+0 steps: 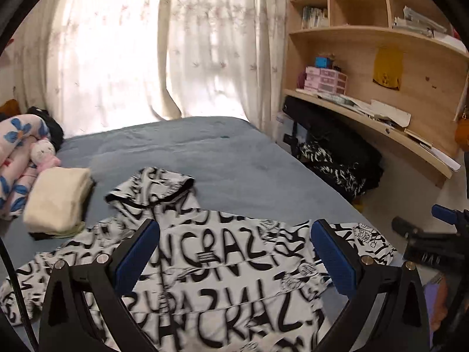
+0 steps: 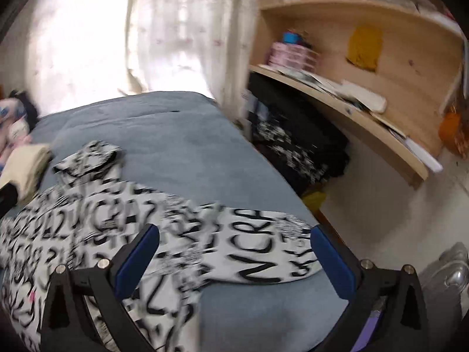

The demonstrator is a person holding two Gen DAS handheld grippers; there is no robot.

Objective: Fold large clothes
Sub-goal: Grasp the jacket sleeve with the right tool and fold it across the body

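Observation:
A large white hoodie (image 1: 217, 267) printed with black letters lies spread on the blue bed (image 1: 205, 152), its hood toward the window. My left gripper (image 1: 234, 252) hovers open above the hoodie's chest, nothing between its blue pads. The other gripper shows at the right edge of the left wrist view (image 1: 439, 234). In the blurred right wrist view, my right gripper (image 2: 234, 255) is open over the hoodie's right sleeve (image 2: 263, 252), which lies across the bed near the bed's right edge (image 2: 293, 199). The hoodie body (image 2: 73, 228) fills the left.
A folded cream garment (image 1: 58, 199) rests on the bed left of the hood, beside a floral quilt (image 1: 17, 158) and a pink plush toy (image 1: 44, 154). A wooden desk with shelves (image 1: 381, 117) stands right of the bed, dark clothes (image 1: 337, 158) piled beneath it. Curtains (image 1: 146, 44) hang behind.

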